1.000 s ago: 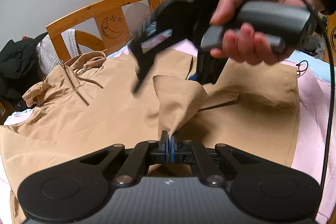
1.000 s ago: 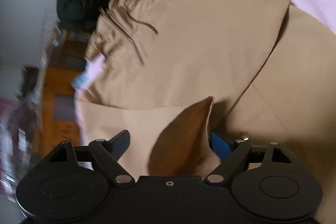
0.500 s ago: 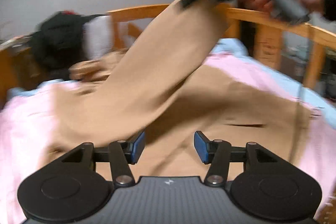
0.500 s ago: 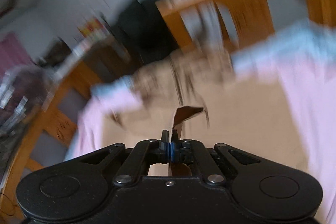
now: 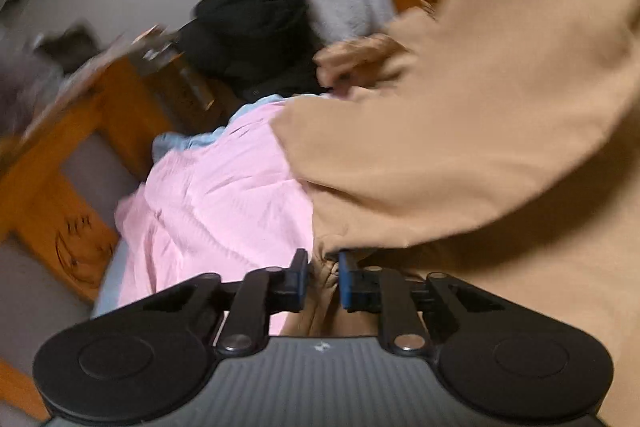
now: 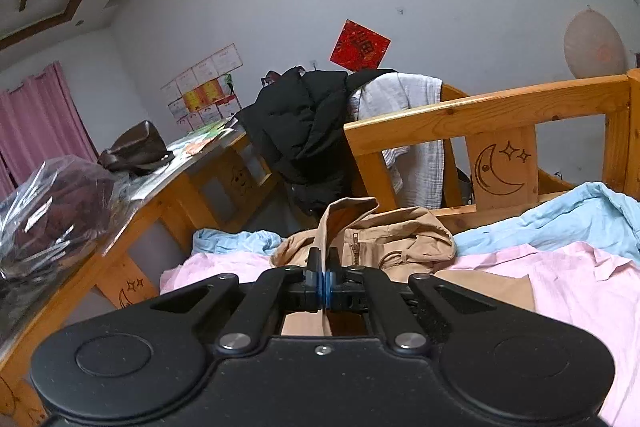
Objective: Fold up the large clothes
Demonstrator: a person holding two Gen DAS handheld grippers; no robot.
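1. A tan jacket (image 5: 460, 131) lies on a pink sheet (image 5: 216, 203) spread over a bed with a wooden headboard (image 6: 488, 119).
2. The left tongs (image 5: 323, 277) are closing, a bunched fold of the jacket's edge between the blue pads, which stand slightly apart.
3. The right tongs (image 6: 323, 285) are pressed together, pinching a strip of the jacket's fabric that rises above the fingertips.
4. The jacket's zipped collar (image 6: 384, 239) rests near the headboard, where a black coat (image 6: 304, 135) and a white cloth (image 6: 408, 99) hang.
5. A cluttered wooden tabletop (image 6: 160, 179) stands beside the bed.
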